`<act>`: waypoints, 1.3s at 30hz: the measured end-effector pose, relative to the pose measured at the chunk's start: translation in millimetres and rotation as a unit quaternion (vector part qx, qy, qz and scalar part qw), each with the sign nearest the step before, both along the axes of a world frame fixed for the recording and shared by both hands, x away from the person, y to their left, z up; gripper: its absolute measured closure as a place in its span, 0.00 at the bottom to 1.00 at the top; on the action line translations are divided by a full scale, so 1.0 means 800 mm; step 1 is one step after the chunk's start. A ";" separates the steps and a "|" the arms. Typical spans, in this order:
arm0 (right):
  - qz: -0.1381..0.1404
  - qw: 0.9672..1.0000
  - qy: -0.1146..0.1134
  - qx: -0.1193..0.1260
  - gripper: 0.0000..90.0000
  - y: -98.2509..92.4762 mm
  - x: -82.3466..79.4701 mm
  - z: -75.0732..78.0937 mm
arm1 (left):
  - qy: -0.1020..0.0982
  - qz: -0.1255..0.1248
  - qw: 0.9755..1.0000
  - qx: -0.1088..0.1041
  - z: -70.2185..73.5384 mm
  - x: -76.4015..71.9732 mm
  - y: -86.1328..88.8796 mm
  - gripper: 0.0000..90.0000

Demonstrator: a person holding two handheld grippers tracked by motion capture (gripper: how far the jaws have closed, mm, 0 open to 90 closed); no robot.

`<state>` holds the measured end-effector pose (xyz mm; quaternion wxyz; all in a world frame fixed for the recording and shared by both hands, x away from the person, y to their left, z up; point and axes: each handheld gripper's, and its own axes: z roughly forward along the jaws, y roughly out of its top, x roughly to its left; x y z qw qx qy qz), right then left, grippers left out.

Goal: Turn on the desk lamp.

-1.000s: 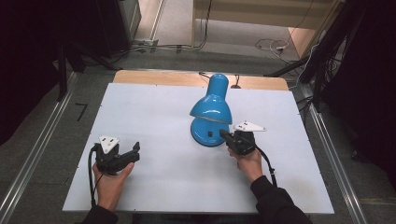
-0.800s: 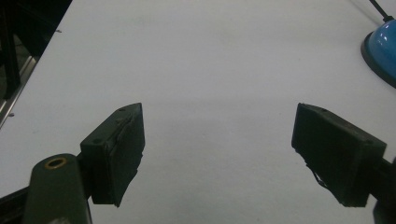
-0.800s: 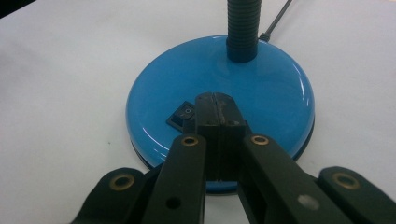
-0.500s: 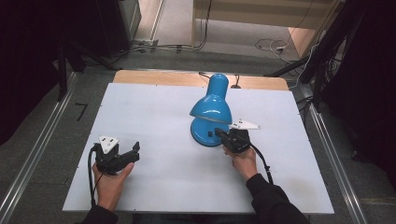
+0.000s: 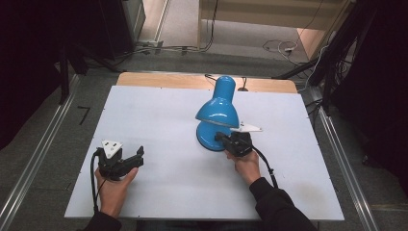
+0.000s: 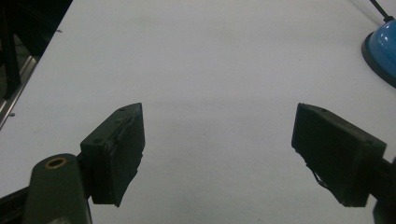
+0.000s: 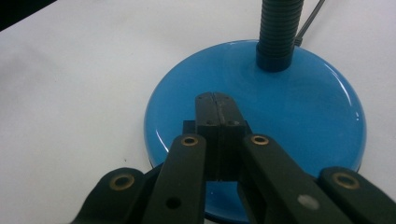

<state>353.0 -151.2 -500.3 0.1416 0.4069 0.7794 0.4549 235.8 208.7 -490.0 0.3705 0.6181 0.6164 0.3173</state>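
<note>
Right claw (image 7: 215,100) was pinched shut (nothing held) over the lamp base (image 7: 299,93) mid-worktop (image 5: 159,115), likely at its switch, so press straight down, gently; left claw (image 6: 217,154) sat wide, idle.

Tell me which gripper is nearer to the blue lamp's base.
Right. The right gripper, jaws shut, is over the near part of the lamp base; whether it touches is unclear. The left gripper, jaws open, sits far off toward the table's left front, with bare surface between.
</note>
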 end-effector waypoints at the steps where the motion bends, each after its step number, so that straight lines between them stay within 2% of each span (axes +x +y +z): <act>1: 0.000 1.000 0.000 0.000 0.98 0.000 0.000 0.000 | 0.000 0.000 1.000 -0.001 0.000 0.000 0.000 0.20; 17: -0.002 1.000 0.001 -0.002 0.98 0.002 -0.001 -0.005 | -0.001 0.000 1.000 -0.002 0.000 0.000 -0.001 0.20; 20: -0.005 1.000 -0.007 -0.011 0.98 0.004 -0.004 -0.005 | -0.001 0.001 1.000 -0.002 0.000 -0.001 0.000 0.20; 28: -0.006 1.000 -0.013 -0.016 0.98 0.003 -0.006 -0.005 | -0.002 0.000 1.000 -0.002 0.000 -0.001 0.000 0.20; 29: 0.005 1.000 -0.012 -0.018 0.98 0.005 -0.009 -0.006 | -0.001 0.000 1.000 -0.002 0.000 -0.001 0.000 0.20; 30: 0.004 0.999 -0.022 -0.029 0.98 0.008 -0.011 -0.006 | -0.001 0.001 1.000 -0.002 0.000 -0.001 0.000 0.20; 32: 0.001 0.999 -0.021 -0.029 0.98 0.009 -0.012 -0.006 | -0.001 0.001 1.000 -0.003 0.000 -0.001 0.000 0.20; 36: 0.000 1.000 -0.004 -0.010 0.98 0.001 -0.010 -0.005 | -0.004 0.000 1.000 -0.004 0.001 -0.002 0.000 0.20; 39: -0.001 1.000 -0.003 -0.001 0.98 -0.001 -0.010 -0.004 | -0.001 0.001 1.000 -0.004 0.000 -0.001 0.001 0.20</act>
